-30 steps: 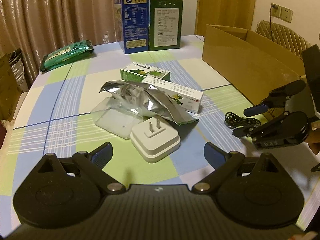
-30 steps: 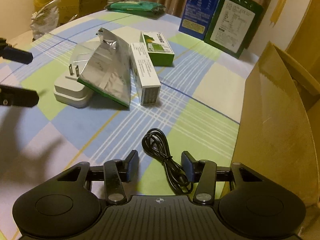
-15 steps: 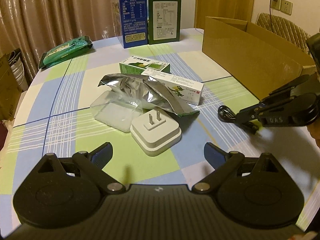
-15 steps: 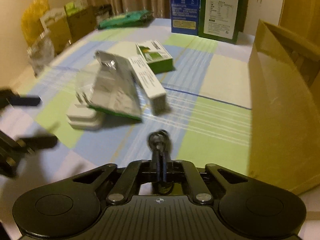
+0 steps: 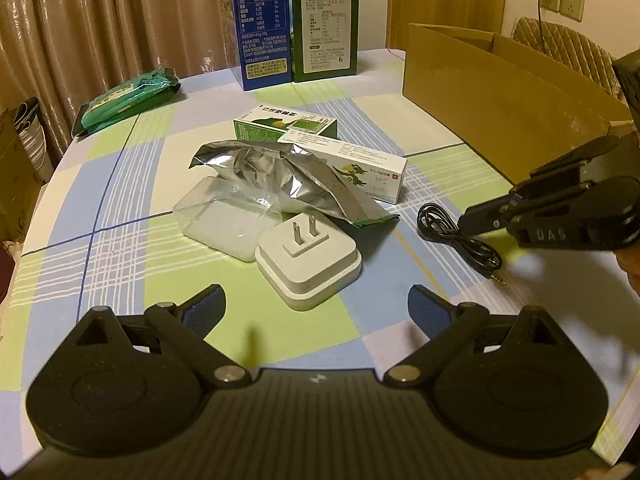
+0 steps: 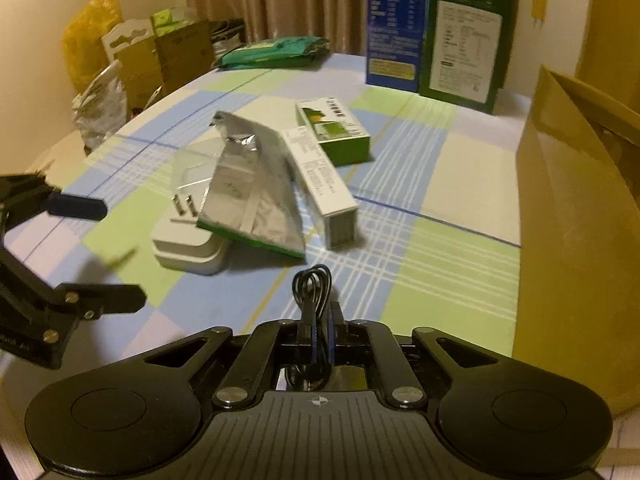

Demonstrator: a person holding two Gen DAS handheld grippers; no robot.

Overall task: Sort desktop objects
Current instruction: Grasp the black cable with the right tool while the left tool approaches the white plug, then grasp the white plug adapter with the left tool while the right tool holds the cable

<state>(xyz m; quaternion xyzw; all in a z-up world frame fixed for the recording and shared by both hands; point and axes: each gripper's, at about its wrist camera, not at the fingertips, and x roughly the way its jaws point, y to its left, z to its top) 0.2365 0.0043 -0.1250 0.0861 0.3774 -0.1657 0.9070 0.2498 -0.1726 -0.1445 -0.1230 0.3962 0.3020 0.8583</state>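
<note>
My right gripper (image 6: 320,328) is shut on a coiled black cable (image 6: 314,286); in the left wrist view the cable (image 5: 440,222) hangs from that gripper (image 5: 470,216) just above the checked tablecloth. My left gripper (image 5: 316,304) is open and empty, low over the cloth just in front of a white plug adapter (image 5: 308,256). Behind the adapter lie a clear plastic tray (image 5: 224,216), a crumpled silver foil pouch (image 5: 280,176), a long white box (image 5: 352,164) and a green box (image 5: 284,124).
An open cardboard box (image 5: 500,92) stands at the right. A blue carton (image 5: 262,24) and a dark green carton (image 5: 324,28) stand at the back. A green wipes pack (image 5: 128,96) lies at the back left. Bags and boxes (image 6: 132,60) sit beyond the table's left edge.
My right gripper closed on the black cable and lifted it slightly off the cloth. My left gripper stayed open and hardly moved.
</note>
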